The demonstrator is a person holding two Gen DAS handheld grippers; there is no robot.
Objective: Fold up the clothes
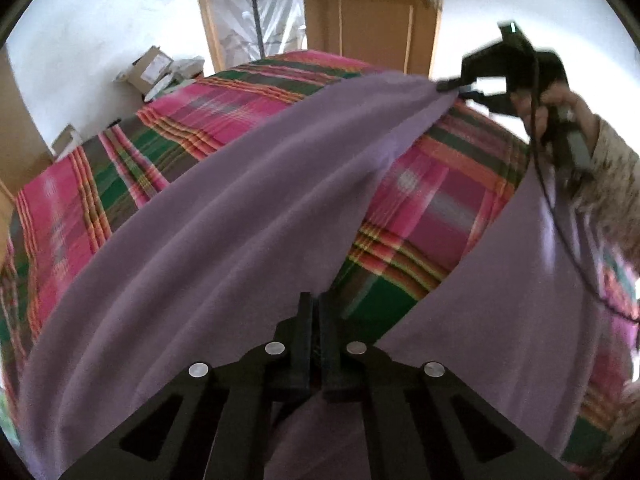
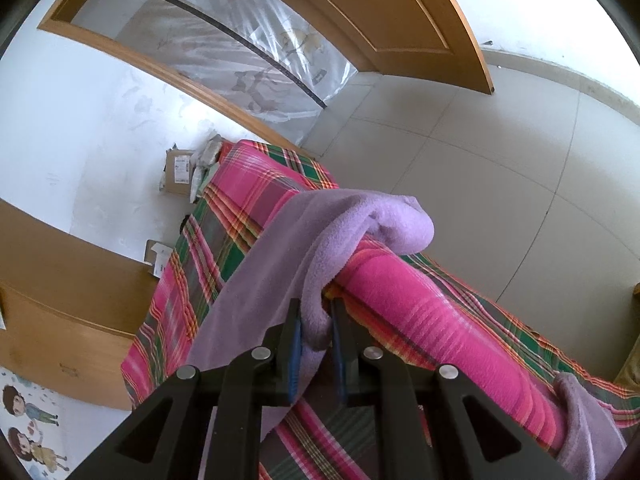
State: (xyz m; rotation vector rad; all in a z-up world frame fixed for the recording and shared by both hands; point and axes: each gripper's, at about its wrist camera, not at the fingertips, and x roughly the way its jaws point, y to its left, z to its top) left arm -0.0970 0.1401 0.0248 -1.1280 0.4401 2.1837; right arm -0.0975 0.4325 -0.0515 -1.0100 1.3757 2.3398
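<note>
at far left, cardboard boxes (image 1: 150, 68) sit against the white wall beyond the bed (image 1: 80, 184) with its pink and green plaid cover. the left tongs (image 1: 316, 308) are clenched on the near edge of the purple garment (image 1: 224, 208), which stretches above the bed up to the right tongs (image 2: 316, 316), clamped on a bunched fold of it.

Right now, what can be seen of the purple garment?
The purple garment is soft, fleece-like lilac cloth, plain and creased. It hangs stretched between the left hand-held gripper and the right hand-held gripper, both clamped on its edges, above the plaid bedcover. Another part drapes low at the right. Its type cannot be told.
</note>
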